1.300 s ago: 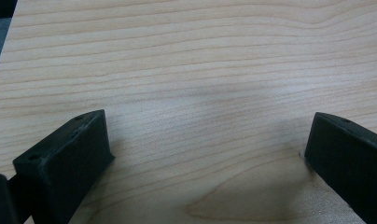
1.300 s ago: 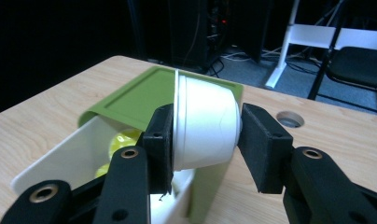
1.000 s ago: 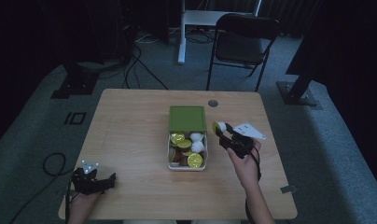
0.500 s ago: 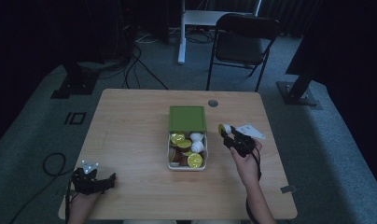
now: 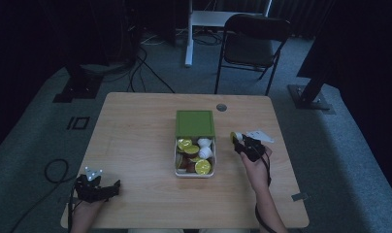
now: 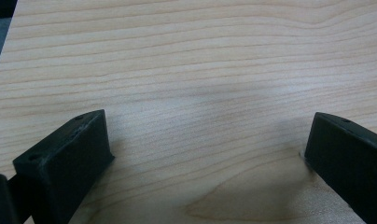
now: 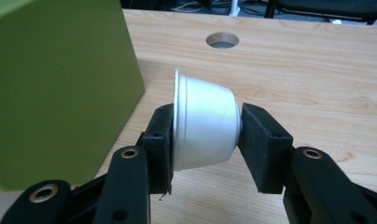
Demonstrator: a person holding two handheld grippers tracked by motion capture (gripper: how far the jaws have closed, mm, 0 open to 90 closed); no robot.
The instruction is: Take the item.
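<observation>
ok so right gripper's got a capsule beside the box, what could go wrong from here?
1. The right gripper clamps the white capsule end to end, one pad on the foil rim, one on the narrow base. That tapered cup could squirt out or tilt when lowered.
2. The green lid sits very close beside the held capsule; a sideways drift may knock it.
3. The box already looks crowded with capsules, so any capsule returned there may sit proud.

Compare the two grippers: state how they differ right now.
The right gripper is shut on a white capsule, held on its side beside the green lid; the left gripper stands open with nothing between its jaws, low over bare table. Both have black jaws.
</observation>
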